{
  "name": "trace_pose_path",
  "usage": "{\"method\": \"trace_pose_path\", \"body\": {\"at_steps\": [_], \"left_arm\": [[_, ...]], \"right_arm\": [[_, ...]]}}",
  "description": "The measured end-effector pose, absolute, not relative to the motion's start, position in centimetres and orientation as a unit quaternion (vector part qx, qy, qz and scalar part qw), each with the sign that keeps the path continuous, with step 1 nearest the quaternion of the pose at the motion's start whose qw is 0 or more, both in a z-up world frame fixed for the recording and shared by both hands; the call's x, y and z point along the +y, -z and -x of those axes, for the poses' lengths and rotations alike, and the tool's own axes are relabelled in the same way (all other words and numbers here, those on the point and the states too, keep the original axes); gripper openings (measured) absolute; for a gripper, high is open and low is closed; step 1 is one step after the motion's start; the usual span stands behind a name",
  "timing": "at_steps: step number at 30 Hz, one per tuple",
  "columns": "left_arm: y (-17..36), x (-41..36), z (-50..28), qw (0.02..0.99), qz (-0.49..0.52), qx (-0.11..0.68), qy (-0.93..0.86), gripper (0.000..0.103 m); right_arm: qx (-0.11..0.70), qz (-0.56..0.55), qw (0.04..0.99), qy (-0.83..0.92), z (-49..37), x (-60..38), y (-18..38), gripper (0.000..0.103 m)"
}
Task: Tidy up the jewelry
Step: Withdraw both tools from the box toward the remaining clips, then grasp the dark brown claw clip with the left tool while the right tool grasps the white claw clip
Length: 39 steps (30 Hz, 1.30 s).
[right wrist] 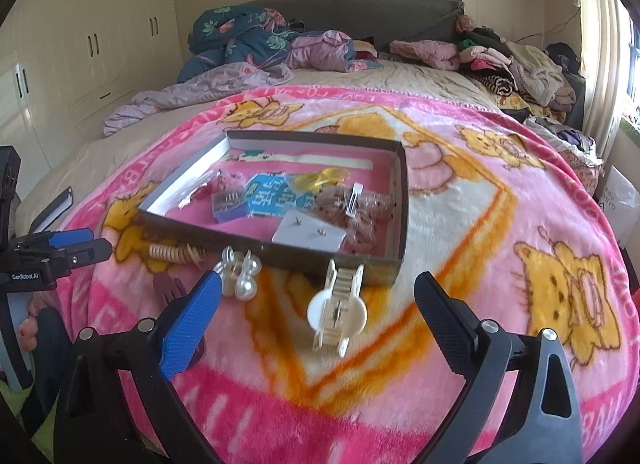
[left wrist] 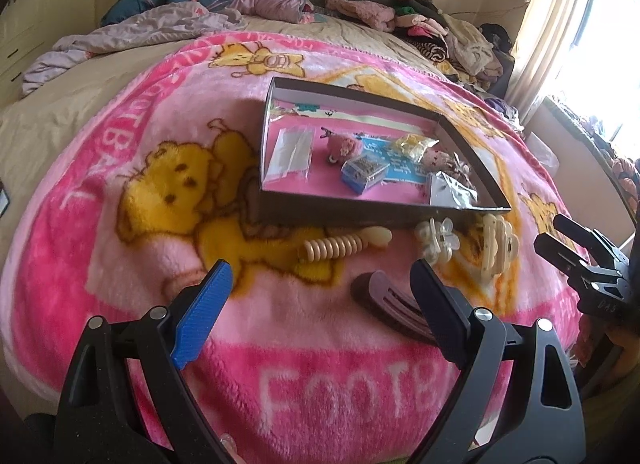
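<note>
Both grippers hang wide open and empty over a pink blanket [right wrist: 460,200]. Beyond them, a shallow box [left wrist: 476,150] already holds packets and trinkets. Four hair clips lie outside it: a brown clip [left wrist: 384,296] beside the left gripper [left wrist: 324,284], a cream claw clip [right wrist: 338,306] ahead of the right gripper [right wrist: 320,296]. By appearances, sorting has barely begun.

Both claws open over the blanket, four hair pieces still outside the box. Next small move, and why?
Probably lower the right claw onto the cream hair clip: it lies centred between the open fingers, outside the box. The left claw has nothing between its fingers.
</note>
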State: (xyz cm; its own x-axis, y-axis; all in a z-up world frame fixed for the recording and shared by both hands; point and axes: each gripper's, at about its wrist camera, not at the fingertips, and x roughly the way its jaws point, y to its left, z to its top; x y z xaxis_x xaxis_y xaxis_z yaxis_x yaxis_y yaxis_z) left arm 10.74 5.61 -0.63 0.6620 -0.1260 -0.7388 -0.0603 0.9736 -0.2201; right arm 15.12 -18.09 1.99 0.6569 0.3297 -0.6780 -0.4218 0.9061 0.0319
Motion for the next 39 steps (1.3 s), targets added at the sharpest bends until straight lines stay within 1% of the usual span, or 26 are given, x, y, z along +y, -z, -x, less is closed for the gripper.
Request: {"method": "trace_pose_path", "body": {"at_steps": [15,17,24,31,37,39], "left_arm": [[1.7,3.4,-9.5,0.898,0.104,0.426,0.03,0.081],[1.9,3.0,-9.4,0.898,0.102,0.428,0.033,0.084],[3.0,1.1,-9.4,0.889,0.097,0.445,0.051,0.084],[5.0,-0.5,-10.3,0.866,0.125,0.476,0.086,0.084],[6.6,-0.9,-12.1,0.853,0.157,0.492,0.077,0.084],[6.8,-1.1,-12.7,0.855,0.153,0.491,0.068,0.084]], "right_arm": [[0.369,0.062,0.904,-0.209,-13.7,-19.2,-1.0,0.094],[0.369,0.062,0.904,-0.208,-13.5,-19.4,-0.9,0.094],[0.371,0.06,0.905,-0.201,-13.3,-20.4,-0.5,0.094],[0.376,0.049,0.904,-0.197,-13.8,-21.4,0.2,0.094],[0.384,0.051,0.901,-0.195,-14.6,-21.5,1.3,0.094],[0.385,0.05,0.9,-0.197,-15.1,-21.5,1.6,0.094]]}}
